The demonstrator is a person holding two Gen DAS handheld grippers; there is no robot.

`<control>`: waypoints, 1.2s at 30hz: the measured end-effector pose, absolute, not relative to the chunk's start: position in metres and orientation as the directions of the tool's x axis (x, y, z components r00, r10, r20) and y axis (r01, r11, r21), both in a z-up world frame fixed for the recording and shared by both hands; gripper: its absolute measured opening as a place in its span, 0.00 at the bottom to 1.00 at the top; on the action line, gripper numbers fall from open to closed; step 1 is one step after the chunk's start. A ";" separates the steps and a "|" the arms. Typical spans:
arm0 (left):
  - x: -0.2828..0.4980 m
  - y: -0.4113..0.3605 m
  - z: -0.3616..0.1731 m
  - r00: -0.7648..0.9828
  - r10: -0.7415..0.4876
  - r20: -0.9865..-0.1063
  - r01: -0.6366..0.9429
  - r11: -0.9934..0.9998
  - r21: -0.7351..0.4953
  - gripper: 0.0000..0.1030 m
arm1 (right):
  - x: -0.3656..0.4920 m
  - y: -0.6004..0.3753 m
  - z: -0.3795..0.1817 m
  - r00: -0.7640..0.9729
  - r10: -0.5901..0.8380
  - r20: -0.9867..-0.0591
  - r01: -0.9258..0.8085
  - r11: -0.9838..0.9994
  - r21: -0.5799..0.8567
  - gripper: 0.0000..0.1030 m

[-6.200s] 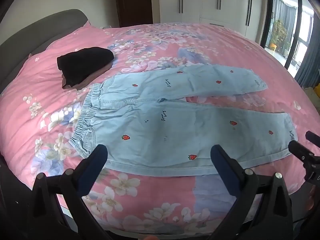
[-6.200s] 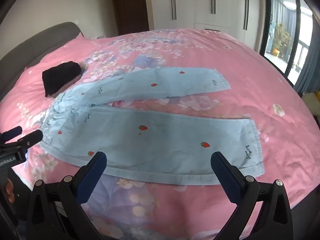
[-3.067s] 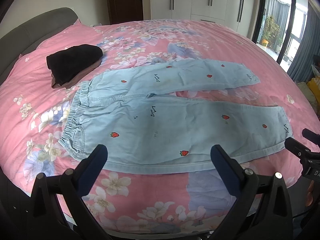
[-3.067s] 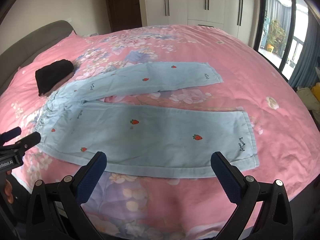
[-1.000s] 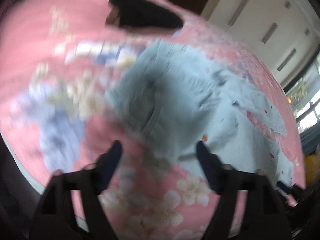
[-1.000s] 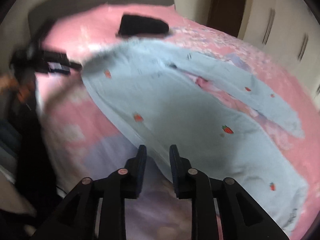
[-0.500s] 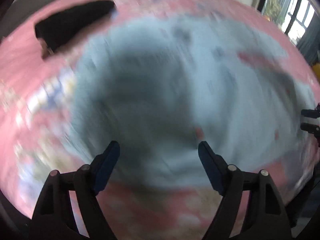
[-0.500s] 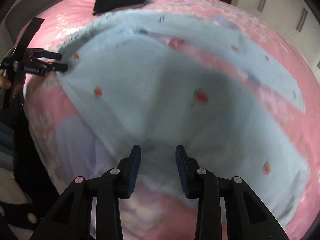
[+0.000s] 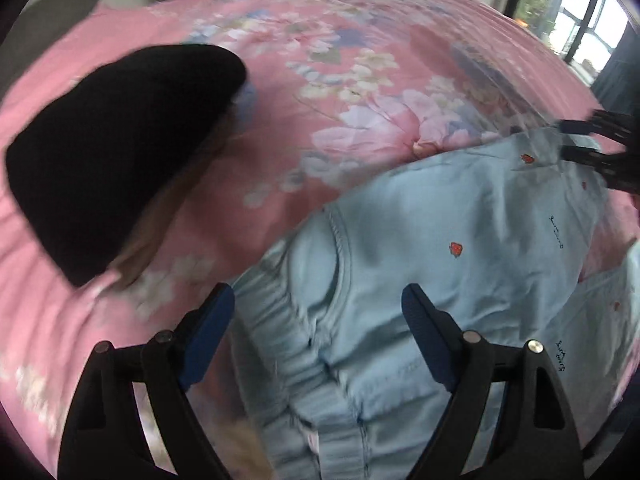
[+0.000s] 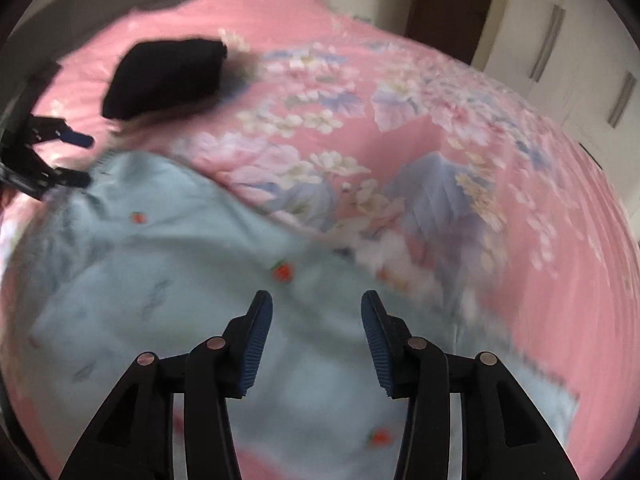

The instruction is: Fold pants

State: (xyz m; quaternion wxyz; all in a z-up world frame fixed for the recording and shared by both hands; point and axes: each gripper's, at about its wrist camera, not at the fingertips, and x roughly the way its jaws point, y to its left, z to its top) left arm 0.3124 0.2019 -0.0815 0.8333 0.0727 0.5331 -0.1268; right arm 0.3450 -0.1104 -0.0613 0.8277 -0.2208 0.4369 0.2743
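Pants (image 9: 460, 248): light blue, strawberry print, rumpled on bedspread (image 9: 320, 80).

The left gripper (image 9: 318, 314) is built of matte black plastic: two angular arms with triangular cut-outs, each carrying two round silver screw heads along its top edge. Its fingers (image 9: 212, 332) end in dark blue pads (image 9: 424, 336) with a smooth, slightly rounded face. The right gripper (image 10: 317, 328) has the same black frame, the same triangular openings and paired silver screws. Its blue pads (image 10: 256, 344) show fine ribbing across their inner faces. Seen from the side in the other camera, each gripper shows slim black prongs; those of the left one are blue-tipped.
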 end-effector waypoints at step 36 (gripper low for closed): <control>0.255 0.174 -0.039 0.552 -0.059 -0.832 0.348 0.922 0.166 0.27 | 0.282 -0.113 -0.013 0.644 0.174 -0.745 -0.604 0.714 -0.354 0.08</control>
